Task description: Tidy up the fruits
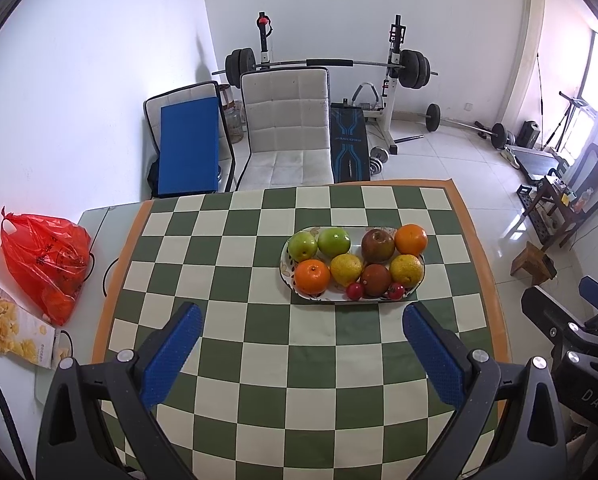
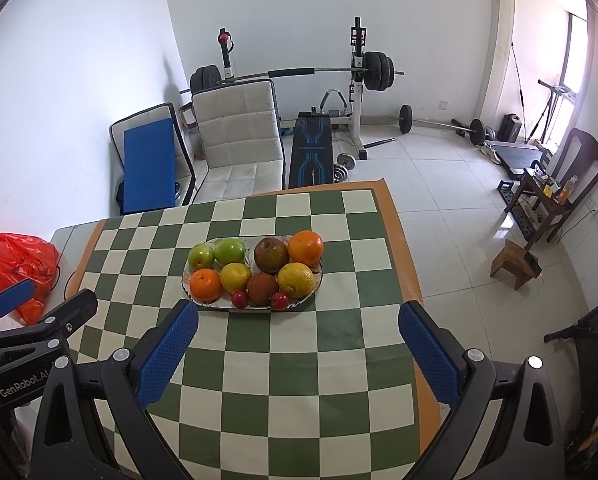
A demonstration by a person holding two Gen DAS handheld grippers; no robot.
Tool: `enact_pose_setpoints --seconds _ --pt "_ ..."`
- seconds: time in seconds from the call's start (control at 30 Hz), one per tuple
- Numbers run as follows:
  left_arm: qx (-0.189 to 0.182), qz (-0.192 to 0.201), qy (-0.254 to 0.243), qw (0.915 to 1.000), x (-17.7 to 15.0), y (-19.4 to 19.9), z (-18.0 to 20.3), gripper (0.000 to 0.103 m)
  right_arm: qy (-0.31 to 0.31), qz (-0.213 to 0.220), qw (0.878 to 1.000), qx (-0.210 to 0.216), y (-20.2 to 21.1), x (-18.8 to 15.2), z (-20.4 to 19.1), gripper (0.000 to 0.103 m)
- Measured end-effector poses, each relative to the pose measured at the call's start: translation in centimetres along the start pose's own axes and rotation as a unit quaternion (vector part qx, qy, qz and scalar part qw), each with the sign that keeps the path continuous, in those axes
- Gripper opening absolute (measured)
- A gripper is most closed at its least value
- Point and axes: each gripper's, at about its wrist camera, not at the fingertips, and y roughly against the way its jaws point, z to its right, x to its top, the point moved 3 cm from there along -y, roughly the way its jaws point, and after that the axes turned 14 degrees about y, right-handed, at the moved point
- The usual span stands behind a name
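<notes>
Both tongs hang above the near part of the table with nothing between their pads: left gripper (image 1: 301, 354) spread wide, right gripper (image 2: 298, 350) spread wide too, both aimed at the fruit, which reads as a neutral hover rather than a committed reach. Checkered mat (image 1: 259, 364) covers most of the table and marks the work area. Oval plate (image 1: 285, 258) sits mid-mat, far enough in that nothing rolls off an edge. All fruit on the mat is on the plate, packed touching in two rows: back row two green apples (image 1: 319, 242), a brown-red fruit (image 1: 377, 245), an orange (image 1: 411, 239); front row an orange (image 1: 312, 276), a yellow citrus (image 1: 346, 269), another brown-red fruit (image 1: 376, 279), a yellow citrus (image 1: 406, 269), with two small red fruits (image 1: 355, 290) at the near rim. That fits either an already sorted plate or one waiting to be emptied. Red bag (image 1: 45, 258) off-mat holds more orange-coloured items, its print unreadable. Writing: "GenRobot.AI" on the left tong body, "DAS" on the right.
</notes>
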Motion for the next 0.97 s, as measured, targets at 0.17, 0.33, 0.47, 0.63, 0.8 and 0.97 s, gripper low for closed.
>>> enact_pose_setpoints --seconds 0.17,0.33,0.47,0.63,0.8,0.97 --pt "0.0 0.0 0.001 1.0 0.0 0.0 0.0 0.103 -0.001 -0.001 1.0 0.0 0.3 0.0 0.0 0.102" --pt "0.0 -0.001 0.0 1.0 -0.1 0.0 0.0 0.103 -0.005 0.002 1.0 -0.001 0.7 0.1 0.2 0.102" --pt "-0.001 0.0 -0.001 1.0 0.3 0.4 0.0 0.103 -0.007 0.003 1.0 -0.002 0.8 0.2 0.3 0.102" --pt "-0.002 0.0 -0.004 1.0 0.6 0.6 0.1 0.103 -0.01 -0.003 1.0 -0.002 0.6 0.2 0.5 0.102" --pt "-0.003 -0.001 -0.004 1.0 0.9 0.8 0.3 0.103 -0.014 -0.004 1.0 -0.004 0.4 0.0 0.7 0.102" --pt "-0.005 0.001 -0.005 1.0 1.0 0.8 0.3 0.103 -0.013 -0.004 1.0 -0.005 0.4 -0.1 0.9 0.102"
